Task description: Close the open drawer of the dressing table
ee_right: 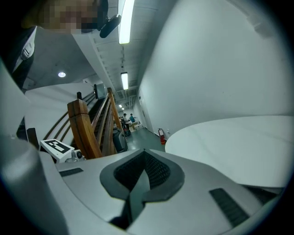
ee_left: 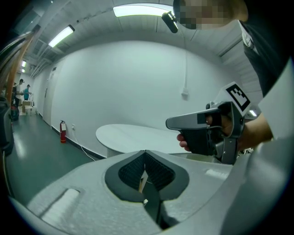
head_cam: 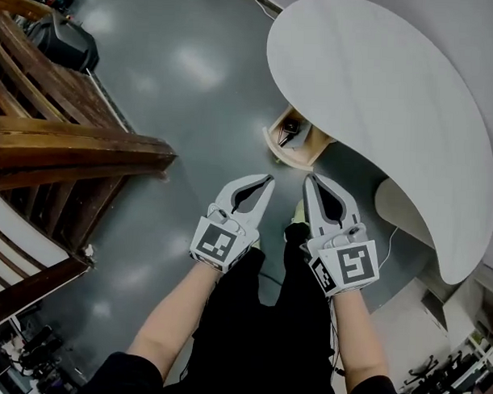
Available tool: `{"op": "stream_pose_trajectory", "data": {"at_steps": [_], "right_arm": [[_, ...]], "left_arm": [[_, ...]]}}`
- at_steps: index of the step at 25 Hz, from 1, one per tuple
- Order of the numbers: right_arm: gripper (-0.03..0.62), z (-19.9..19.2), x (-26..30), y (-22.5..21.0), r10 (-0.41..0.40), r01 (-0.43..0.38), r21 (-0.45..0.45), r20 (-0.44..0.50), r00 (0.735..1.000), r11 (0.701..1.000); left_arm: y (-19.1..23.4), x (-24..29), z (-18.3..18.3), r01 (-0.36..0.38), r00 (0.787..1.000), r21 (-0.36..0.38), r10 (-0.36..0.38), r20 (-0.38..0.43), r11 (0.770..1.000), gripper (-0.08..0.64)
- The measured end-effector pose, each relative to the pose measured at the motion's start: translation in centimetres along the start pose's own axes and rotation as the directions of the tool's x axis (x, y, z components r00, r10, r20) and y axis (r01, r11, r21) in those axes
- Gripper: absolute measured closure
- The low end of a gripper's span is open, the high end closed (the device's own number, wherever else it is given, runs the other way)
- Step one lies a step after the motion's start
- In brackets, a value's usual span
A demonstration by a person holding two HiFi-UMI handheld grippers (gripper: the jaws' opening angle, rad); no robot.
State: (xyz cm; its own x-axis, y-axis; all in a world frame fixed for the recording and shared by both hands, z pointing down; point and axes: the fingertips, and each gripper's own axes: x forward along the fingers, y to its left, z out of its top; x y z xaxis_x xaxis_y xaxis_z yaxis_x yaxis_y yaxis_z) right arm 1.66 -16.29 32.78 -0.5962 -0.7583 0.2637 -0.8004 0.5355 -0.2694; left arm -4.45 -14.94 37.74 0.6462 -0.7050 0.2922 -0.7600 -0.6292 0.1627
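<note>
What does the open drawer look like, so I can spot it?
Find the big white rounded tabletop at the upper right of the head view. A small drawer pokes out from under its left edge. It is the only pale wooden box there, open on top, dark things inside.

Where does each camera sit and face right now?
Head view: on the head, looking steeply down at floor, dressing table and its open drawer; forearms, left claw and right claw show.
Left gripper view: on the left claw, along its shut jaws toward table and wall; right claw shows at right.
Right gripper view: on the right claw, jaws shut, toward table and wooden railing; left claw's marker cube shows.
Shared: all three show the white tabletop.
</note>
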Motion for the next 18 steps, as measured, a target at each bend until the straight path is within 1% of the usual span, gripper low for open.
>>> {"op": "stream_pose_trajectory", "data": {"at_steps": [5,9,14,18], "right_arm": [[0.578,-7.7,2.6,-0.8,-0.026,0.026,0.028,-0.011,1.0,0.999],[0.578,-13.1,4.1,-2.0,-0.045,0.046,0.047,-0.016,0.999,0.998],[0.578,-18.3,6.1,-3.9,-0.055,0.056,0.05,-0.019,0.998,0.997],[0.578,-21.5,7.3,-5.1,-0.059,0.06,0.048,-0.019,0.998,0.997]], "left_arm": [[2.1,1.9,-8.5,-0.003,0.999,-0.004,0.003,-0.035,1.0,0.551],[2.8,3.8,-14.1,0.001,0.999,-0.006,-0.001,-0.041,1.0,0.551],[4.0,6.6,-20.6,0.007,0.998,-0.006,-0.008,-0.058,1.0,0.549],[5.0,8.4,-24.9,-0.002,0.998,-0.001,0.002,-0.069,1.0,0.549]]}}
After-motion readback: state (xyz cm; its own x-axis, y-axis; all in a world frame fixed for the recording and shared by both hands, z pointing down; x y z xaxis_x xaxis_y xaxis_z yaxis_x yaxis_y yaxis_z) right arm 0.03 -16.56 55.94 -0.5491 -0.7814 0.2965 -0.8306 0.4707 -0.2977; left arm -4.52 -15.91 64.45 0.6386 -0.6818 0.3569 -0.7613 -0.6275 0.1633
